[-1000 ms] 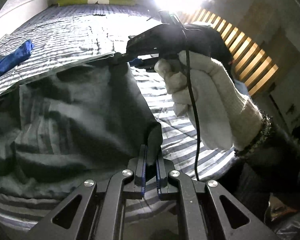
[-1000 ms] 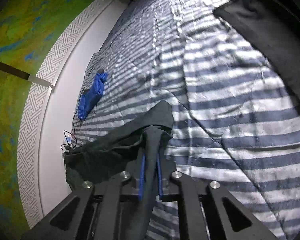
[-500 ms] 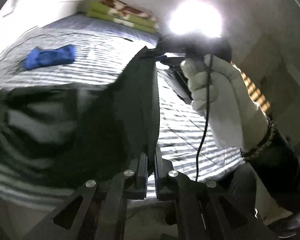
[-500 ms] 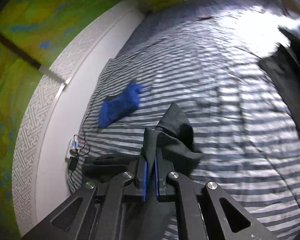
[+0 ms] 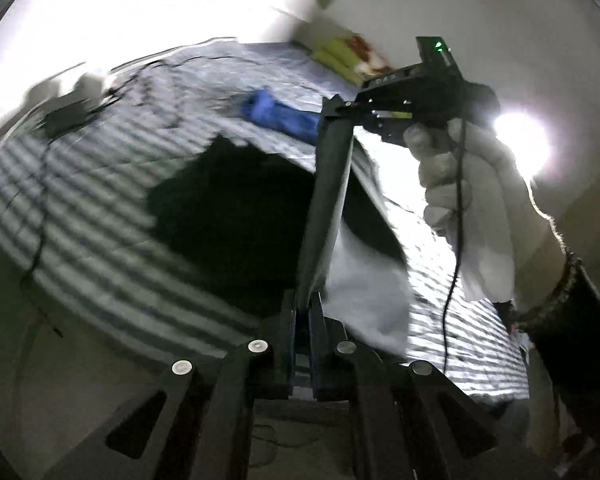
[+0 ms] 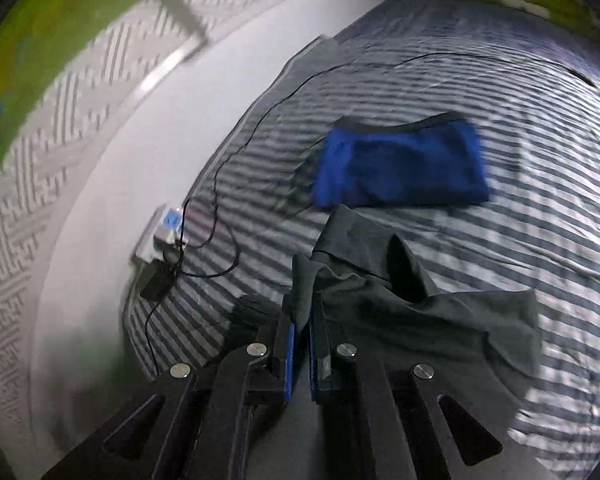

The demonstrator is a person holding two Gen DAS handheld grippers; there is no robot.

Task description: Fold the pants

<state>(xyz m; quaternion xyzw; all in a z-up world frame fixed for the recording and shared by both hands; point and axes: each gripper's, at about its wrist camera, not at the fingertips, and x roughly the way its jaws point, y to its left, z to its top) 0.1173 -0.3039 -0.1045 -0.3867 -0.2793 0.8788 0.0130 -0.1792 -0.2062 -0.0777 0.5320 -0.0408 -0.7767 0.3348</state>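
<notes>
Dark grey pants (image 5: 328, 184) stretch taut in the air between both grippers above the striped bed (image 5: 100, 216). My left gripper (image 5: 303, 300) is shut on one edge of the pants. In the left wrist view, the right gripper (image 5: 334, 108), held by a white-gloved hand (image 5: 472, 200), clamps the far end of that edge. Seen from the right wrist, my right gripper (image 6: 300, 304) is shut on the pants (image 6: 380, 276), whose loose cloth bunches beyond the fingers over the bed (image 6: 540, 200). A white lining or pocket hangs under the cloth in the left wrist view.
A folded blue garment (image 6: 400, 168) lies on the bed just beyond the pants. A power strip (image 6: 164, 236) with black cables sits at the bed's edge by the white wall. Green and patterned bedding (image 5: 348, 60) is stacked at the far end.
Both grippers swung sideways and rolled, carrying the pants. The cloth went from draped wide to a taut edge-on strip. The blue garment now sits much closer in the right wrist view.
</notes>
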